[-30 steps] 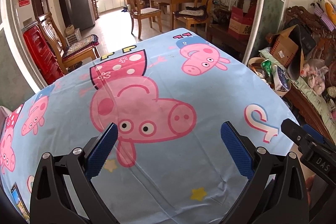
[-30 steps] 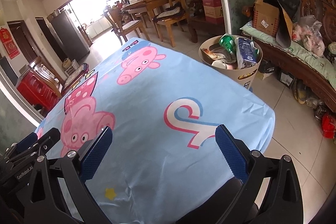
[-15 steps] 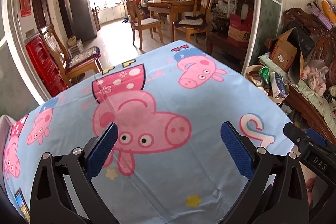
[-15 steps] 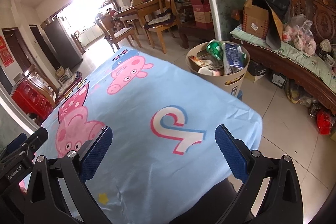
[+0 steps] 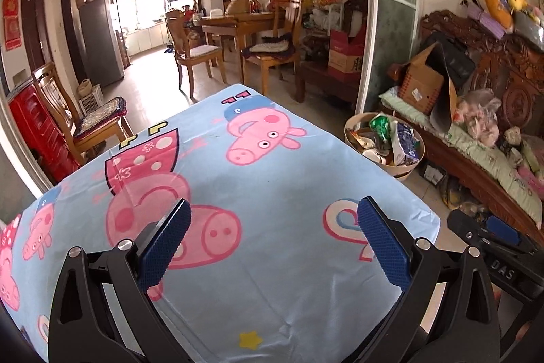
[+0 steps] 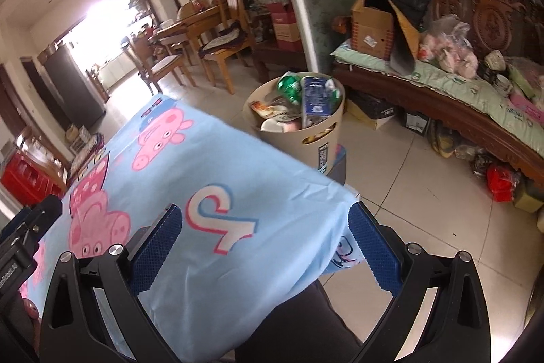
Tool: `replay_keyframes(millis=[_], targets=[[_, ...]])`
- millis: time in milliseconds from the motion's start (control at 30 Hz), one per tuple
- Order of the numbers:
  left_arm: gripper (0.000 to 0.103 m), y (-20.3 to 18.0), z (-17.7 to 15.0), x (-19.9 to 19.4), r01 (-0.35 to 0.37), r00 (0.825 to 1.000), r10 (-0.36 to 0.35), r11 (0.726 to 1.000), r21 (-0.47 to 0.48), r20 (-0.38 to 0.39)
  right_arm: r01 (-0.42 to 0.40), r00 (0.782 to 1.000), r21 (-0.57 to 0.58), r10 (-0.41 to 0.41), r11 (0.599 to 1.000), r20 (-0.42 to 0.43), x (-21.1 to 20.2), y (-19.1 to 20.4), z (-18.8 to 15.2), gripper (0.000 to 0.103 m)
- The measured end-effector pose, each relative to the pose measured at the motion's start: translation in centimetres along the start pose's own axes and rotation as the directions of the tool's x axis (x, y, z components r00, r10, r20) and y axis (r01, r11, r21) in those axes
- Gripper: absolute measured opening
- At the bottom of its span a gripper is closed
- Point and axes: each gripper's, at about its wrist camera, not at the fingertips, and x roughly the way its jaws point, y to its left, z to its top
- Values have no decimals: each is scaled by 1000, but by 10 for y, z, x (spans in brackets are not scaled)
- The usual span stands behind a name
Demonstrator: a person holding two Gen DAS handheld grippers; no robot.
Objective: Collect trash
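A beige round bin [image 6: 326, 128] stands on the floor past the table's far right corner, heaped with trash: a green wrapper [image 6: 289, 85], a blue carton [image 6: 314, 99] and cups. The same bin [image 5: 408, 167] shows in the left wrist view. My left gripper [image 5: 272, 220] hovers open above the light blue cartoon-pig tablecloth [image 5: 272, 165] with nothing between its blue pads. My right gripper [image 6: 265, 227] is open too, over the table's near right corner [image 6: 340, 193], nothing held. No loose trash shows on the cloth.
A carved wooden bench [image 6: 459, 97] piled with a cardboard box [image 6: 372, 22] and bags runs along the right wall. Wooden chairs [image 5: 193, 53] and a dining table [image 5: 238, 19] stand beyond. A chair [image 5: 91, 121] and a red crate [image 5: 37, 131] sit left. A person's dark-clothed leg [image 6: 299, 329] is below.
Both grippers have risen and pulled back, and both views have swung right, so the bin and the floor show more. Both stay open with nothing held.
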Motion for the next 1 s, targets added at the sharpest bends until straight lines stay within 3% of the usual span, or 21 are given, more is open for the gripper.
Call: replay_keyframes(millis=[467, 1000], targets=[[97, -8, -2, 1, -66, 997, 67, 998, 4, -28, -48, 999, -30, 47, 998, -16, 6, 7, -8, 95], [97, -7, -14, 7, -96, 991, 97, 995, 14, -89, -66, 997, -40, 65, 997, -37, 11, 10, -16, 95]])
